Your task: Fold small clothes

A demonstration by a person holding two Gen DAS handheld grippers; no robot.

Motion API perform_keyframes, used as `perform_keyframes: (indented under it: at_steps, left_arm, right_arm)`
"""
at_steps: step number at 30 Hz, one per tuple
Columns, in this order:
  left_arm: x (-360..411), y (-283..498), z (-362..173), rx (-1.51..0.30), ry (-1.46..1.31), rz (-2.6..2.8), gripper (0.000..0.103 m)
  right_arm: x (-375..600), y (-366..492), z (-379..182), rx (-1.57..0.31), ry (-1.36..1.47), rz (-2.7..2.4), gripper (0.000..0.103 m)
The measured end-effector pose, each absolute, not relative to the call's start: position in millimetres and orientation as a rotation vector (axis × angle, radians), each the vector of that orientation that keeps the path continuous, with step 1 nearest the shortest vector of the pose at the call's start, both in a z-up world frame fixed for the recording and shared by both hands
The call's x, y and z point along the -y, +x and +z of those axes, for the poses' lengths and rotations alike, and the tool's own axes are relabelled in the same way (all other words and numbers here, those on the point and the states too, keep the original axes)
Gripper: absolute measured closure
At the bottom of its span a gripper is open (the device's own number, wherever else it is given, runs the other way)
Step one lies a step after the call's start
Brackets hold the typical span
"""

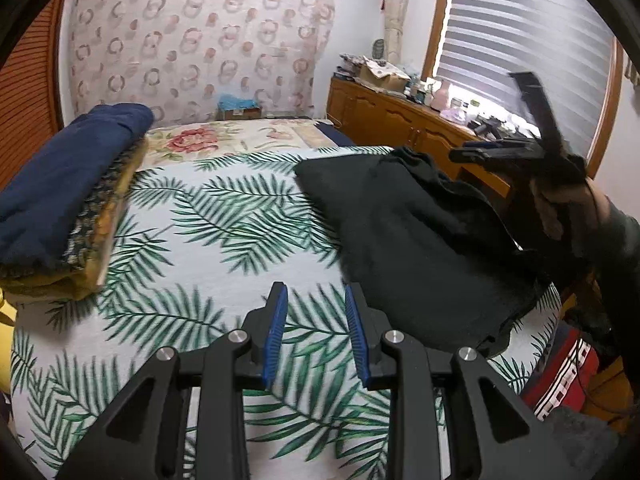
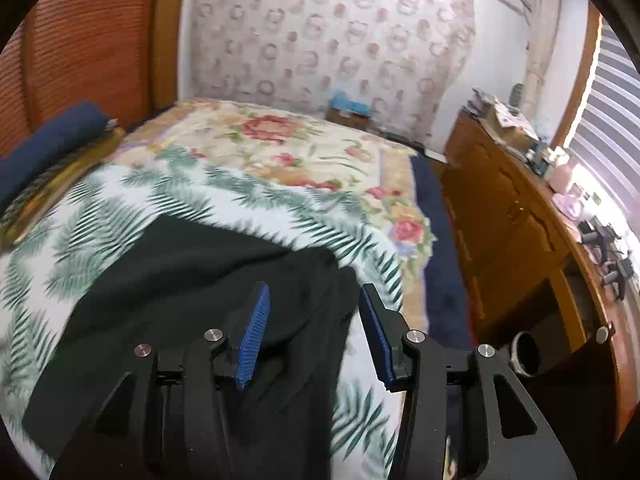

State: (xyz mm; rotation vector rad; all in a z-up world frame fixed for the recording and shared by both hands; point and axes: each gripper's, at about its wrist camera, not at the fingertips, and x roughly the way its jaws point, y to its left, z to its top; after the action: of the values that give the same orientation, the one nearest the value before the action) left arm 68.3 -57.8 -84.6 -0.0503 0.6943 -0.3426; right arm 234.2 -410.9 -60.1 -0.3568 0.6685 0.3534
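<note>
The dark garment (image 1: 420, 240) lies rumpled on the right half of the bed (image 1: 224, 240), over a palm-leaf cover. The left tool (image 1: 316, 304) hangs above bare cover just beside its near edge, jaws partly apart, gripping nothing. The right tool (image 2: 314, 312) sits over the garment — jaws parted, empty. A folded stack (image 1: 68, 200), navy on top, occupies the bed's left side; a cluttered wooden cabinet (image 1: 400, 116) stands along the right.

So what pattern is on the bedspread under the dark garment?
Green palm fronds on white bedspread, clearest in the left wrist view.
</note>
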Motion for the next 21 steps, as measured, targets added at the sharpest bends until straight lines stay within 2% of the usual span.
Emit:
perform_keyframes:
  at_steps: [13,14,15,16,18,21]
  left_arm:
    - [94,75,-100,-0.749,-0.023,-0.403,0.075]
    - [96,75,-101,-0.754,-0.022,-0.406,0.075]
    - [96,75,-102,-0.756,-0.021,-0.408,0.075]
    - [98,75,-103,-0.759,-0.02,-0.41,0.075]
    - [99,75,-103,-0.762,-0.019,-0.411,0.075]
    - [100,71,-101,-0.752,-0.023,-0.422,0.075]
  right_arm:
    - [426,162,-113,-0.732,-0.339,0.435,0.056]
    - [430,161,-118,-0.737,-0.329,0.436,0.059]
    - [435,160,-122,-0.743,-0.314,0.438,0.069]
    - [439,159,-126,-0.757,-0.293,0.446,0.073]
    - [447,155,-129,-0.762,-0.238,0.493,0.095]
    - [462,142,-116,-0.72,-0.172,0.489,0.099]
